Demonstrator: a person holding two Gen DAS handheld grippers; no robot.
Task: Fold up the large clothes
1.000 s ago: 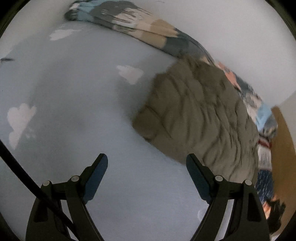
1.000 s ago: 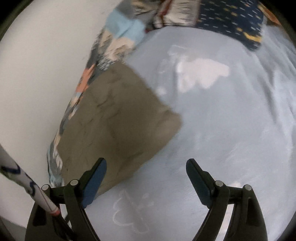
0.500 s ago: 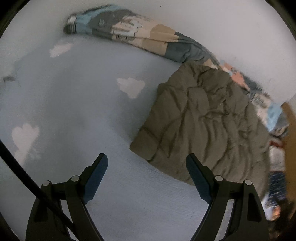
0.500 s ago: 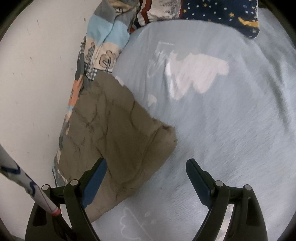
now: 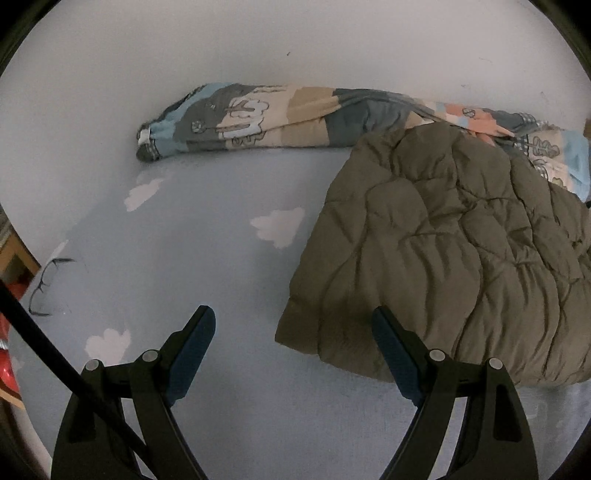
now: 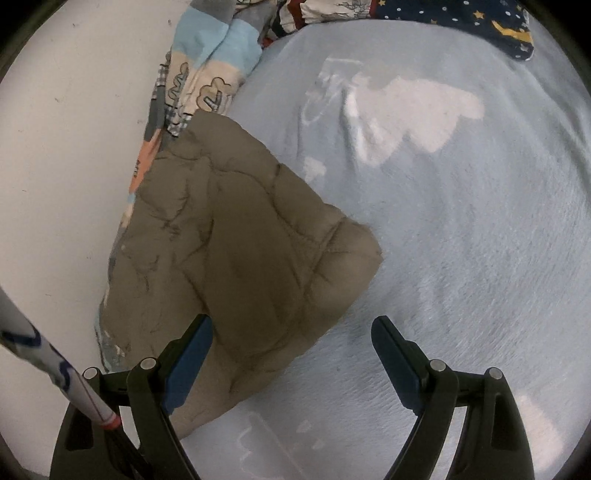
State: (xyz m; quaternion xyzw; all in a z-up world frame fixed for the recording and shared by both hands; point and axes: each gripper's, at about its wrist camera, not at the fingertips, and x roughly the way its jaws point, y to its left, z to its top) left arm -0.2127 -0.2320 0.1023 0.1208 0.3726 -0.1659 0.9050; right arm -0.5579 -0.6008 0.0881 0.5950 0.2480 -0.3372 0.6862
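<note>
An olive quilted padded jacket [image 5: 443, 251] lies folded into a rough square on a light blue bed sheet with white clouds [image 5: 207, 266], close to the wall. It also shows in the right wrist view [image 6: 243, 254]. My left gripper [image 5: 293, 328] is open and empty, held above the sheet at the jacket's near left corner. My right gripper [image 6: 291, 328] is open and empty, held above the jacket's near corner on its other side.
A rolled patterned blanket [image 5: 280, 114] lies along the white wall [image 5: 295, 40] behind the jacket, also seen in the right wrist view [image 6: 207, 70]. A dark blue star-print cloth [image 6: 476, 18] lies at the bed's far end. Glasses [image 5: 46, 284] lie at the sheet's left edge.
Both grippers have pulled back and tilted up from the jacket, so more of the wall and blanket shows. The jacket has not moved. Both grippers stay open.
</note>
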